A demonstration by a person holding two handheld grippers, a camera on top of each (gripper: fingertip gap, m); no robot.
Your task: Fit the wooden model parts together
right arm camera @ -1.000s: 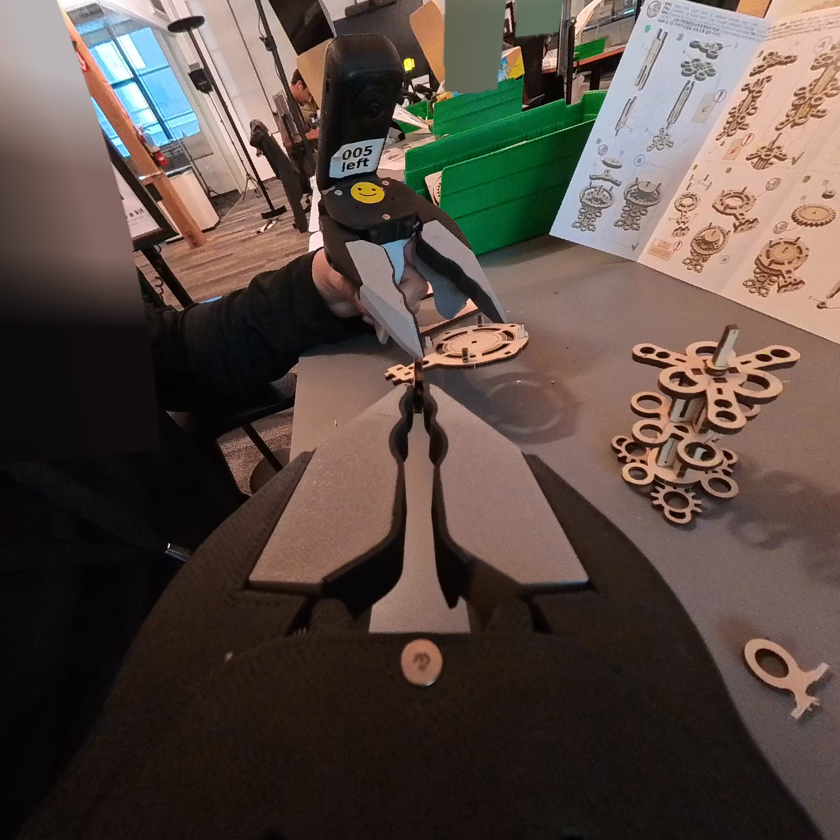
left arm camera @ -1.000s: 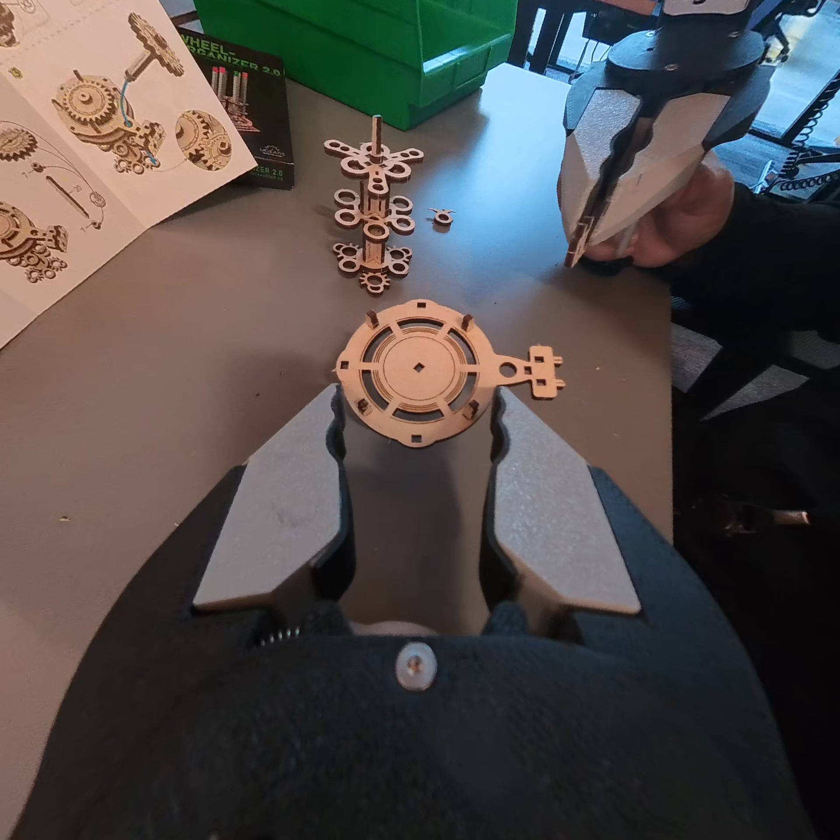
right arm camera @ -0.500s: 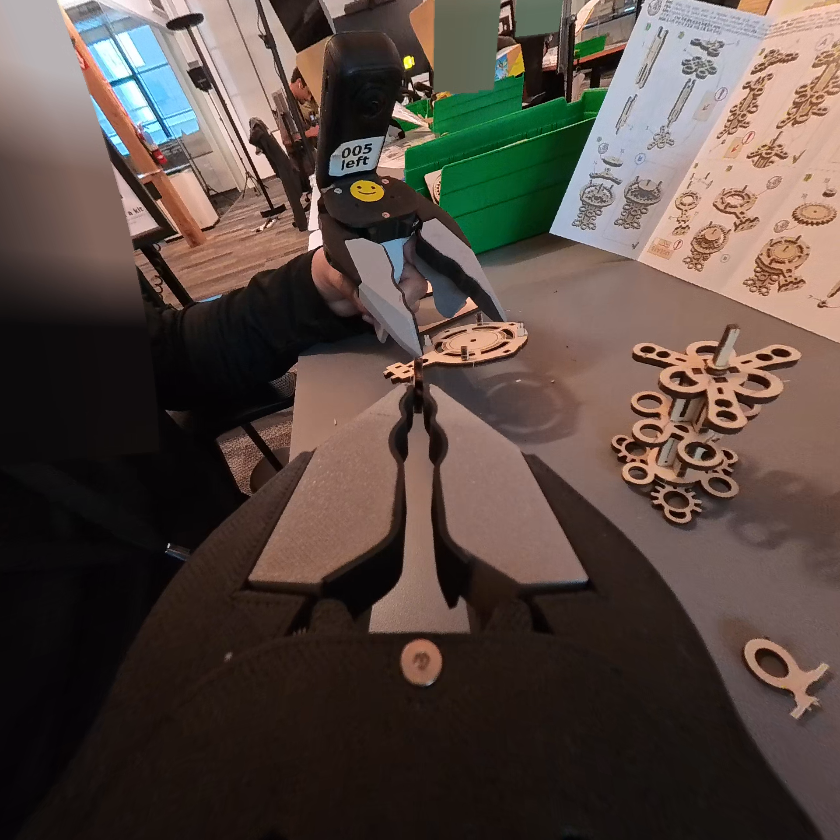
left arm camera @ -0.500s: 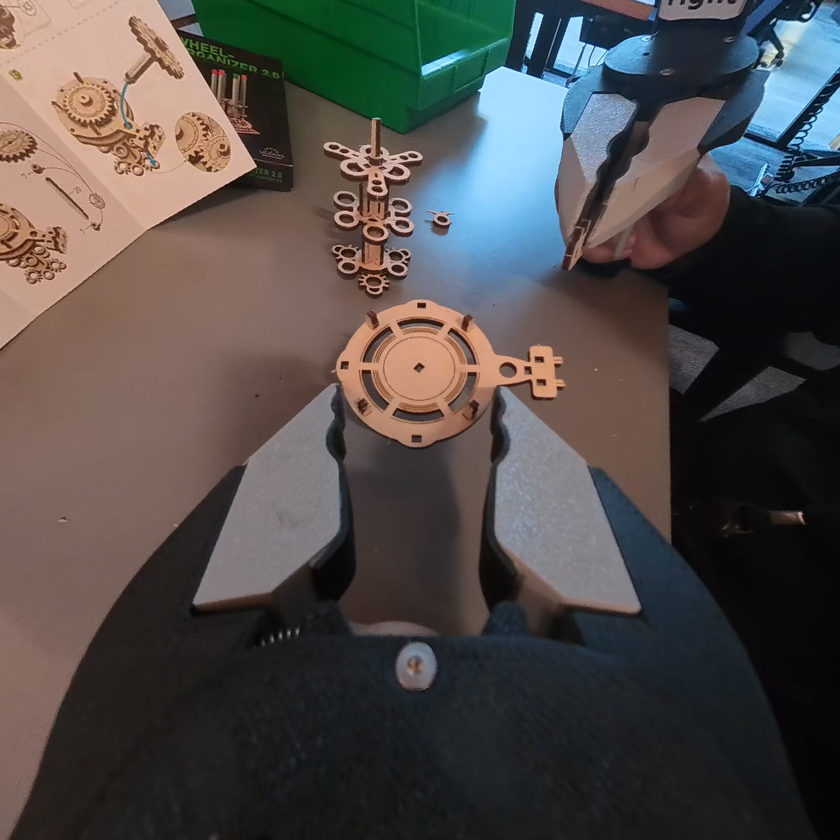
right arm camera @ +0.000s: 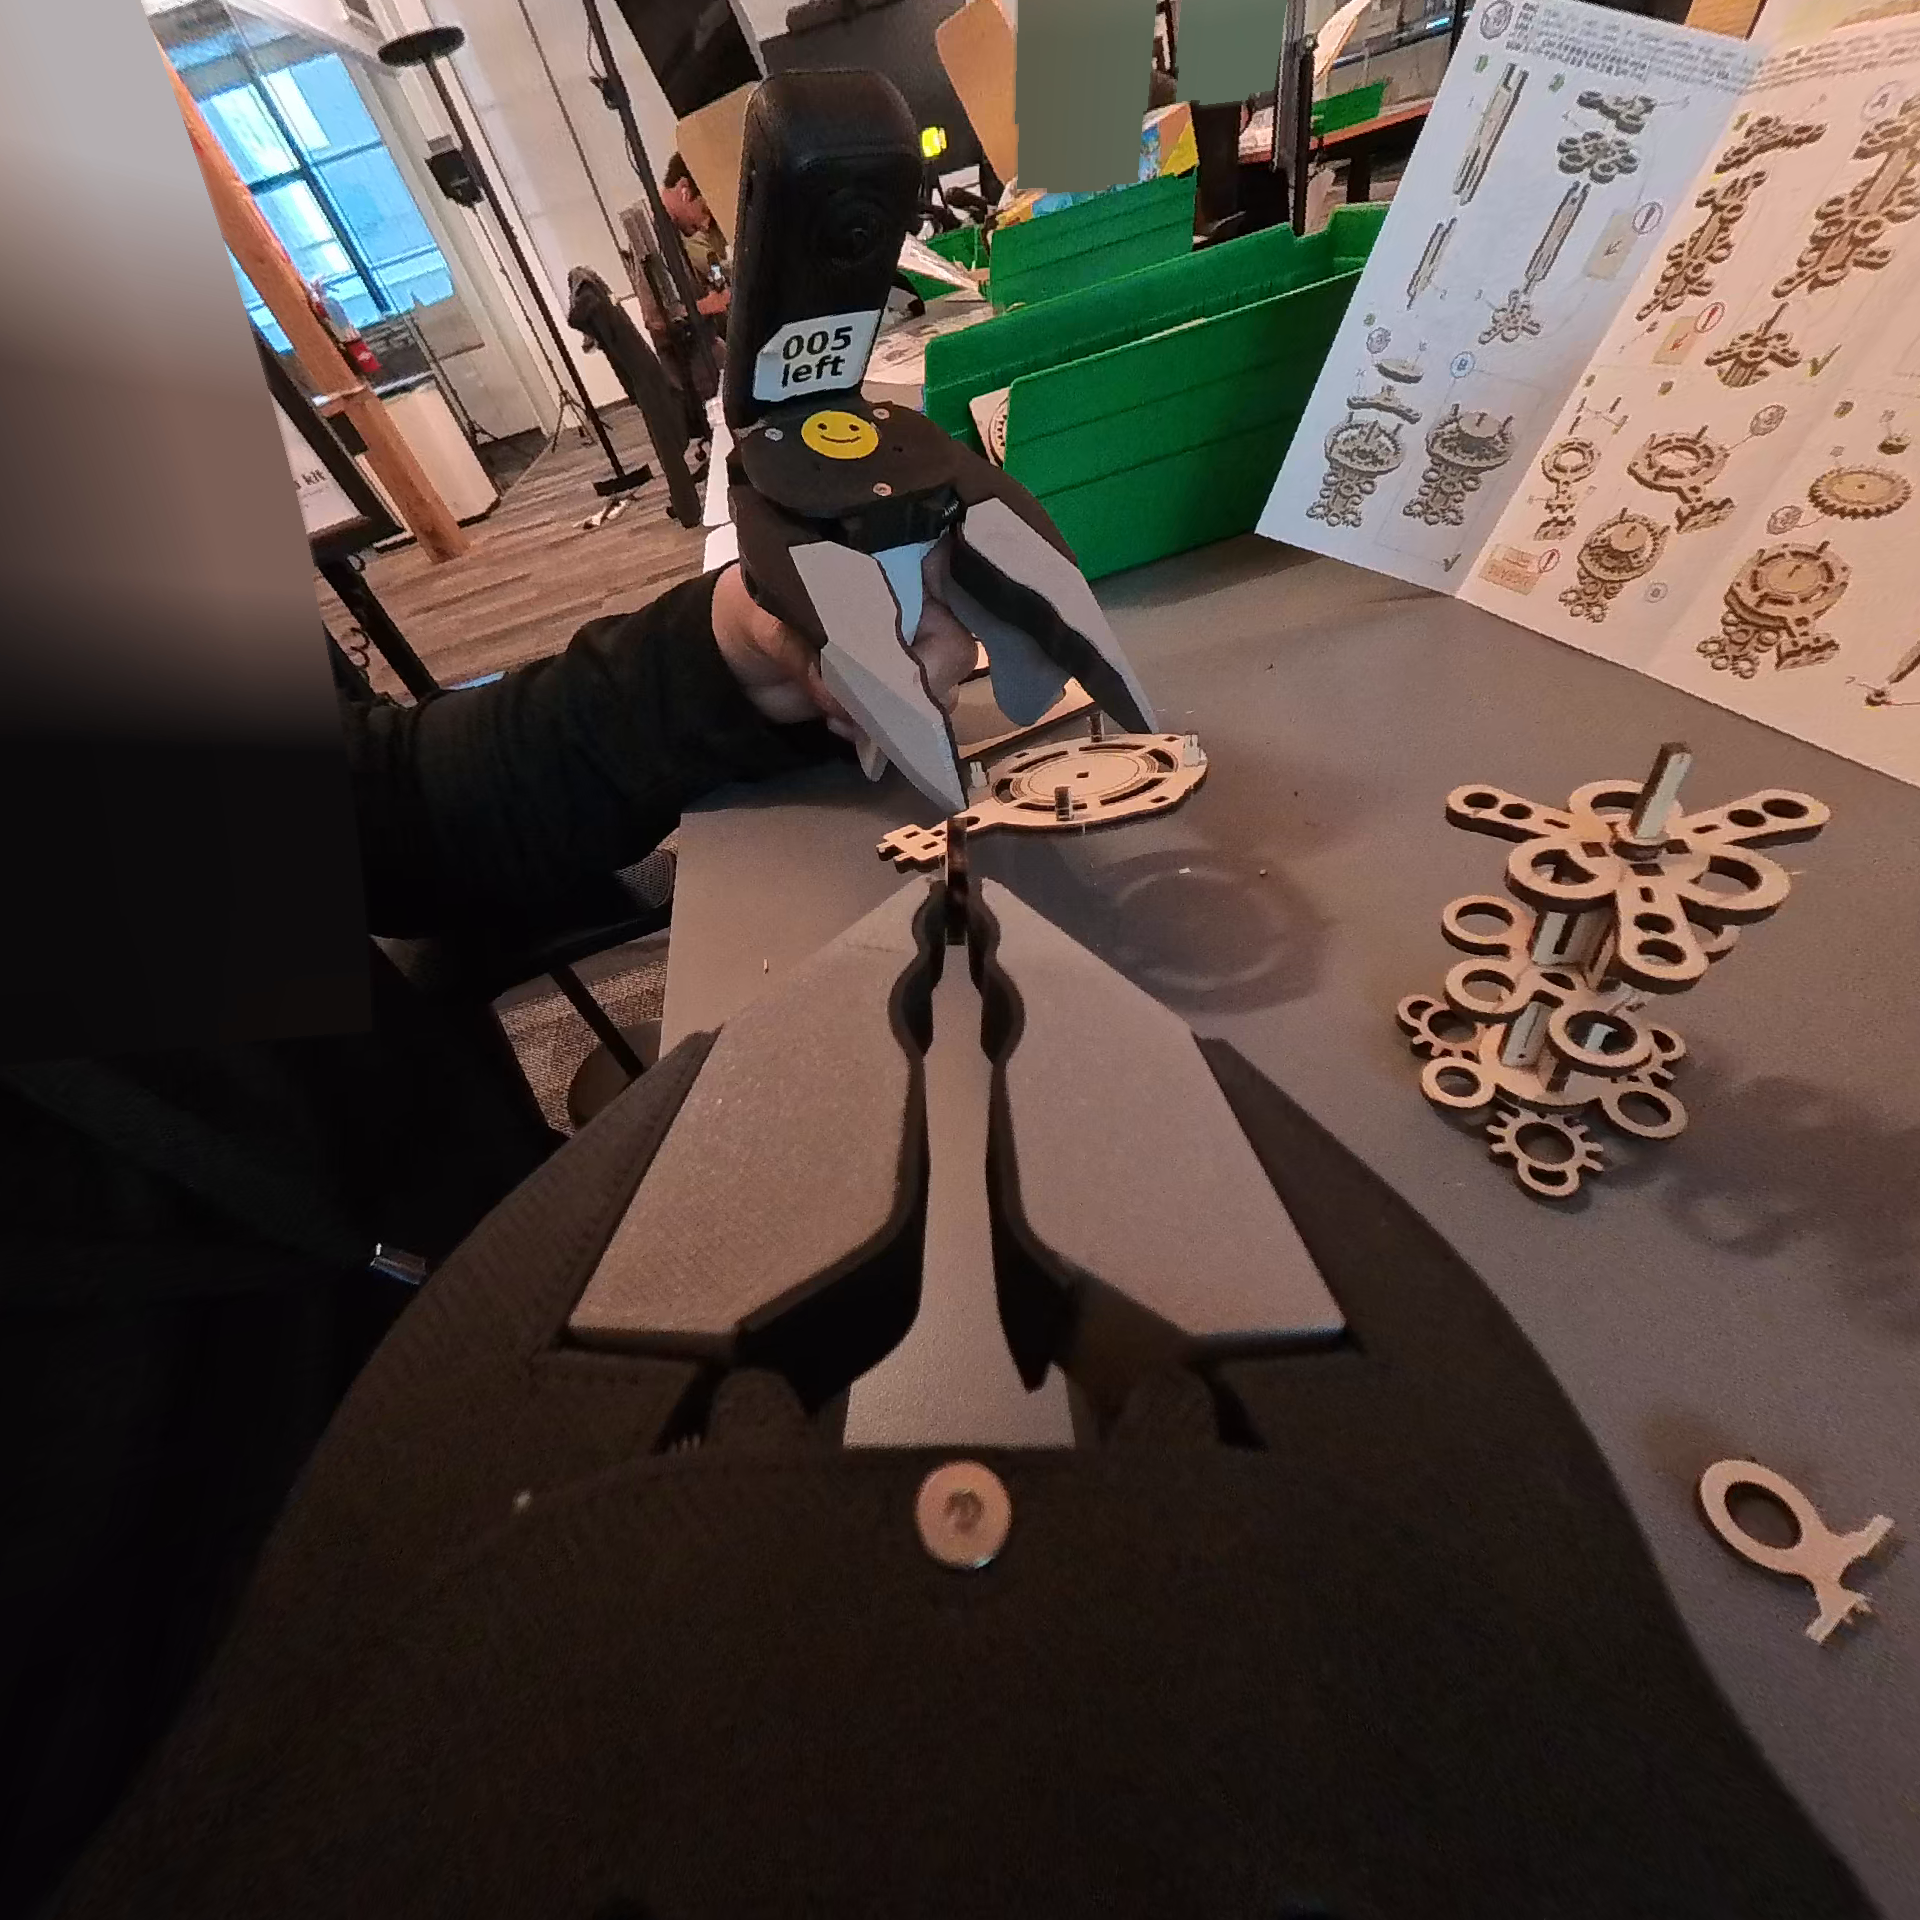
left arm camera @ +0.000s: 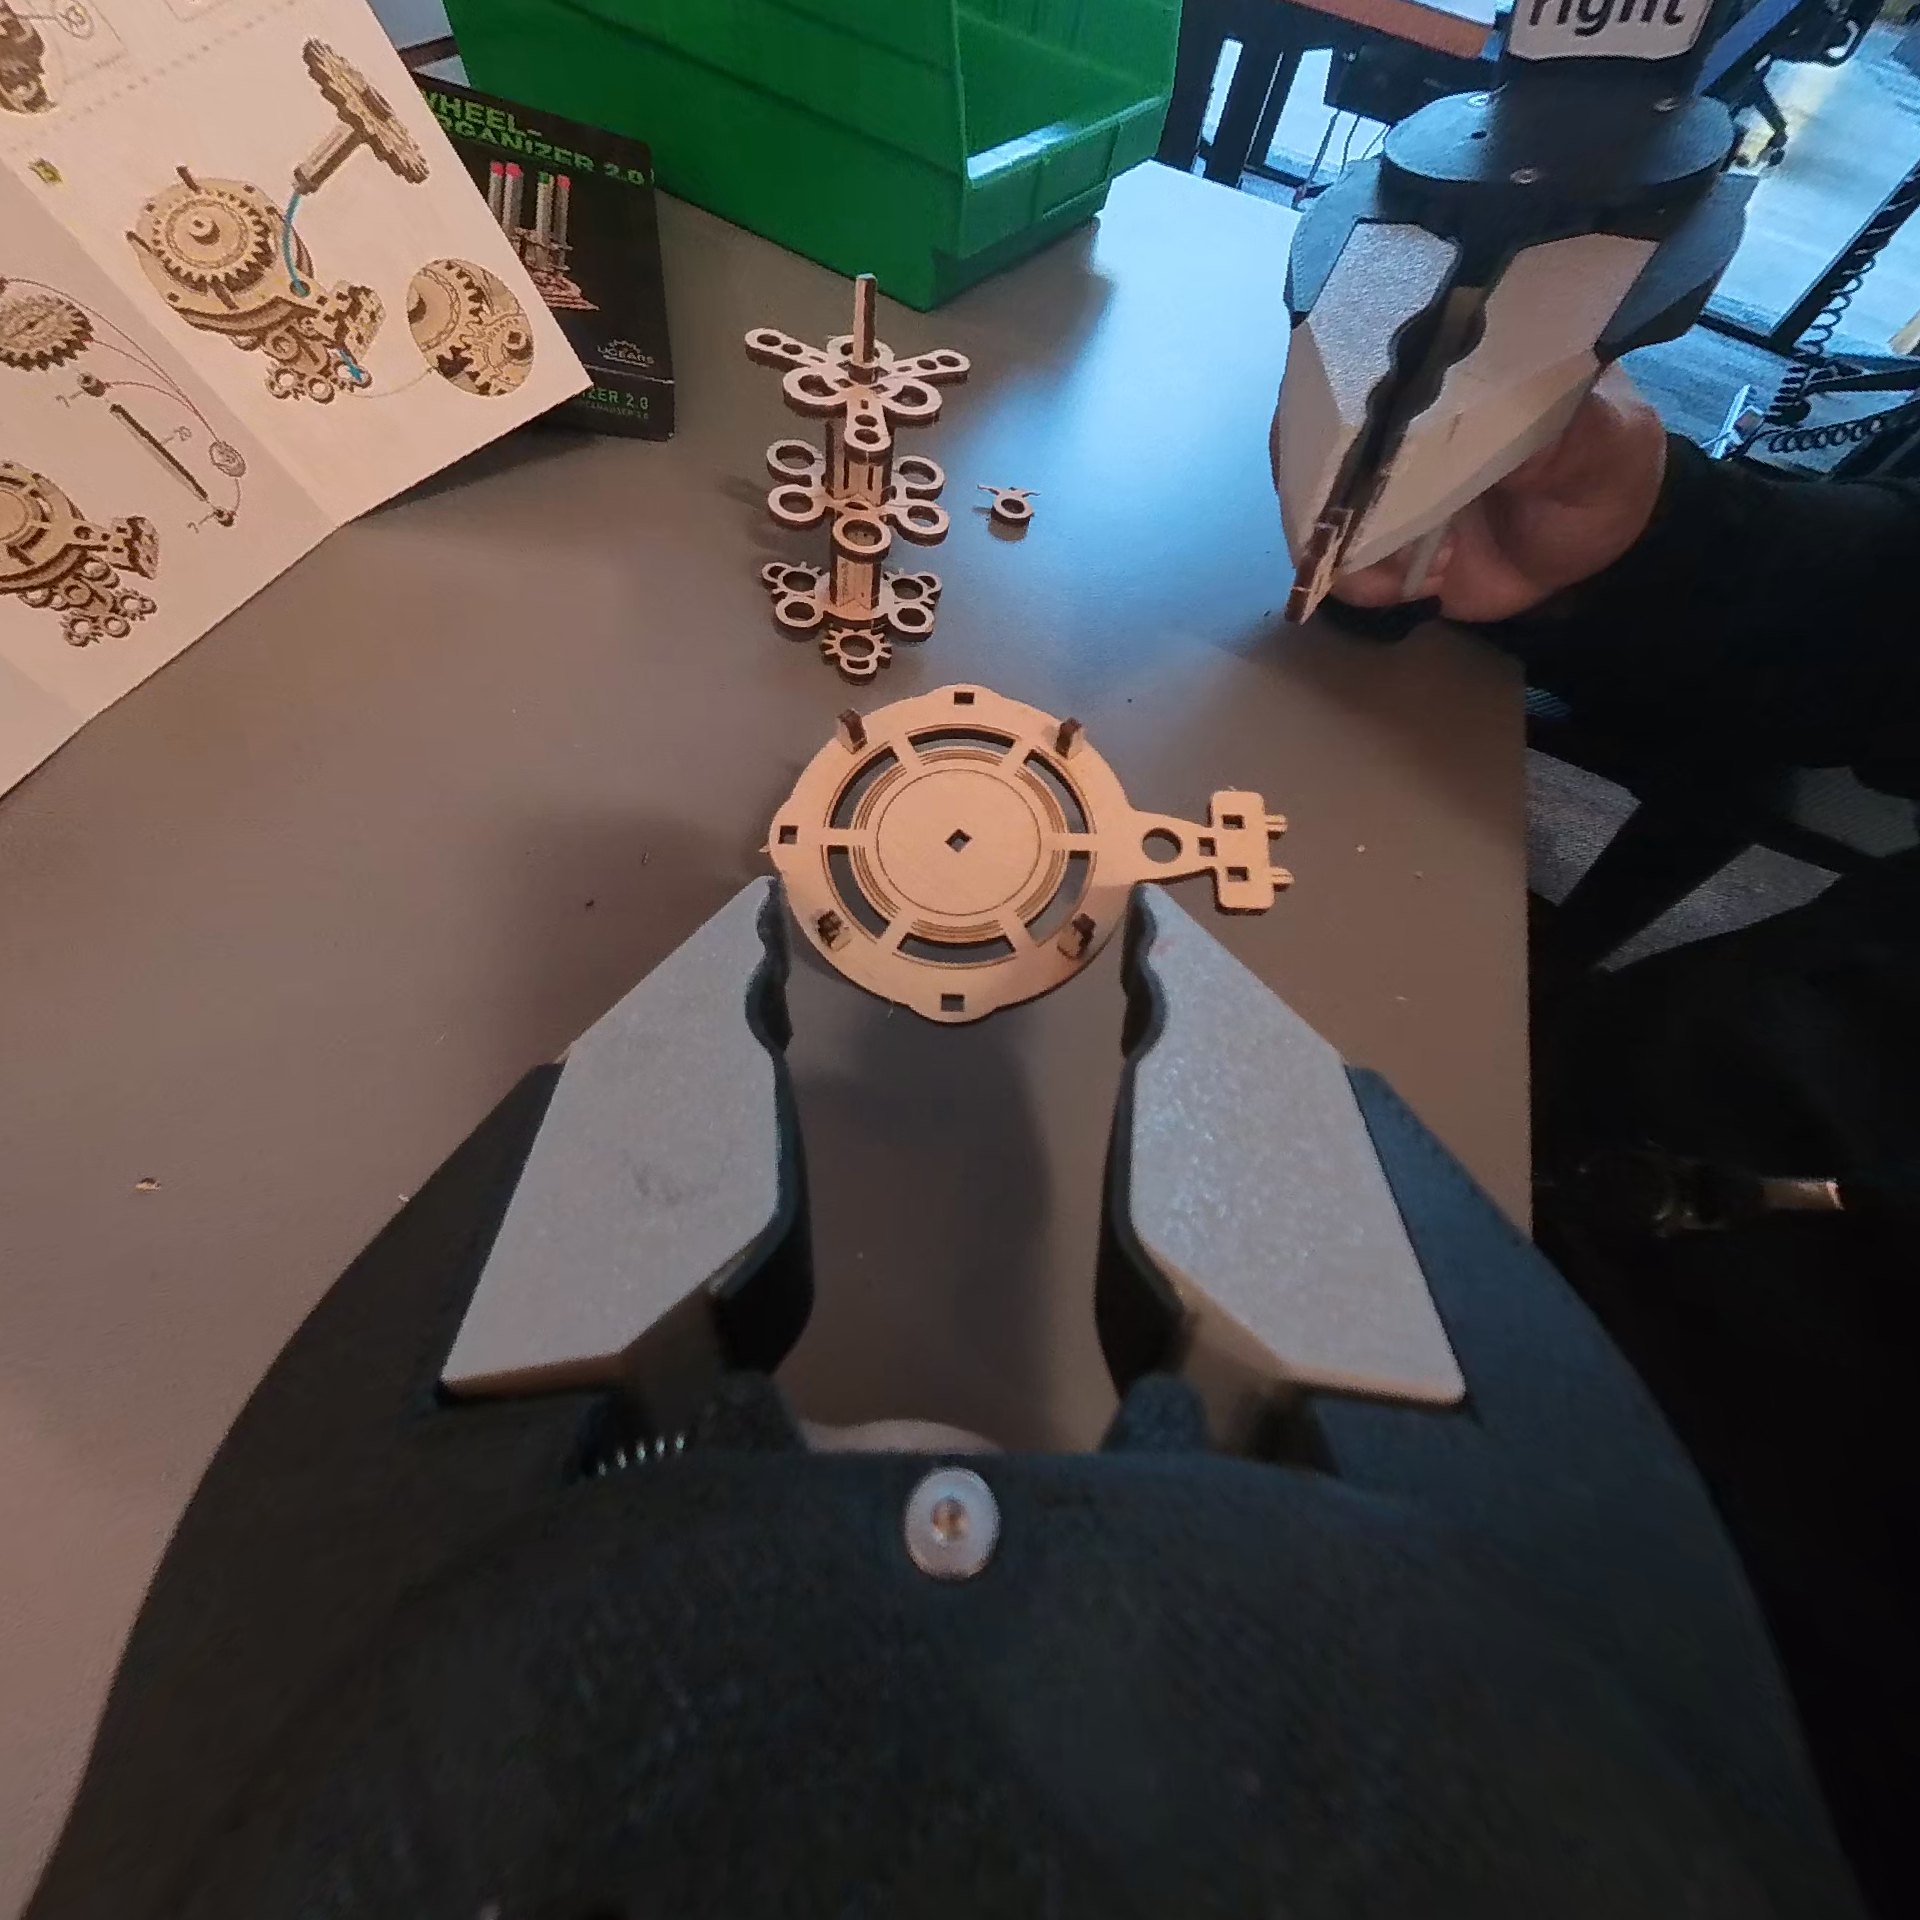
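My left gripper [left arm camera: 953, 899] is shut on the round wooden disc [left arm camera: 951, 842], its fingers on the disc's two sides. It holds the disc flat a little above the grey table [left arm camera: 416, 831]. The disc has small upright pegs and a keyed arm that points right. My right gripper [right arm camera: 956, 894] is shut on a small wooden peg [right arm camera: 956, 847], just short of the disc's arm [right arm camera: 920, 840]. In the left wrist view the right gripper [left arm camera: 1314, 561] hangs to the right of and beyond the disc. A tower of wooden ring parts [left arm camera: 854, 499] stands behind the disc.
A small ring piece [left arm camera: 1006, 504] lies beside the tower. A folded instruction sheet [left arm camera: 208, 312], a black box [left arm camera: 582, 291] and a green bin [left arm camera: 831, 104] stand at the back. The table's edge [left arm camera: 1522, 935] runs close on the right.
My right gripper has dipped very slightly with the peg. The left gripper and the disc have stayed still.
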